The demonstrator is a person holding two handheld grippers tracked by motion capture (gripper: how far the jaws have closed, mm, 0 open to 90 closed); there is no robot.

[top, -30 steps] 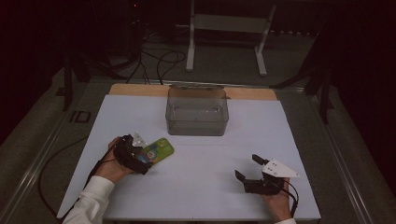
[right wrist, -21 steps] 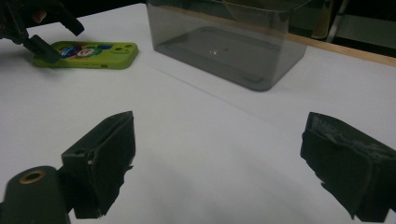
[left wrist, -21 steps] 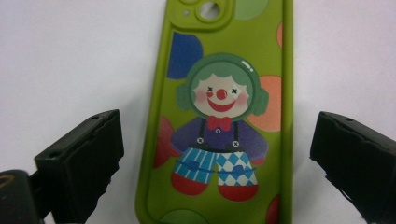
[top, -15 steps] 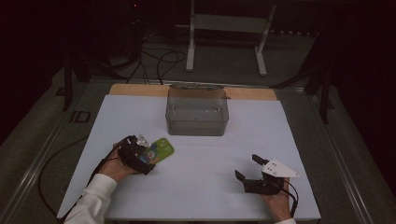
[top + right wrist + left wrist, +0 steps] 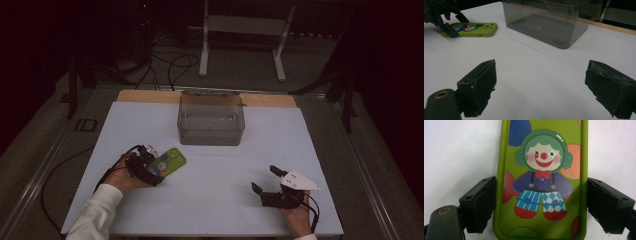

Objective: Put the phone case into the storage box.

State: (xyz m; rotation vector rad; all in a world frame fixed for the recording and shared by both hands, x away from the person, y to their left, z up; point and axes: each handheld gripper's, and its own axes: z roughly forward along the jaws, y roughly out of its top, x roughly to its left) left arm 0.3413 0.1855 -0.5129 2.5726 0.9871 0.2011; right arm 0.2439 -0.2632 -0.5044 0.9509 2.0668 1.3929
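- A green phone case (image 5: 541, 182), printed with a clown in a green wig and blue trousers, is seen lying flat on the white counter (image 5: 210, 195), on its left half, nearer the person than the bin.
- In the left gripper view the case lies between the two black jaws of the left tongs (image 5: 541, 205); the left pad (image 5: 480, 202) sits right against the case's edge and the right pad (image 5: 607, 206) just beside the other edge. Whether the case is actually squeezed cannot be told.
- In the high view the left tongs (image 5: 150, 167) are held low over the near end of the case (image 5: 169, 161) by the left hand (image 5: 122, 175), a white sleeve (image 5: 95, 215) coming in from the bottom.
- A clear grey bin (image 5: 211, 120) stands upright at the far middle of the counter, well apart from the case.
- The right tongs (image 5: 265, 182) are held by the right hand (image 5: 295, 215) on the near right of the counter, well apart from the case and bin.
- In the right gripper view the right tongs (image 5: 544, 85) are spread wide, with bare counter between the jaws; the case (image 5: 471, 28) and bin (image 5: 546, 22) are seen beyond.
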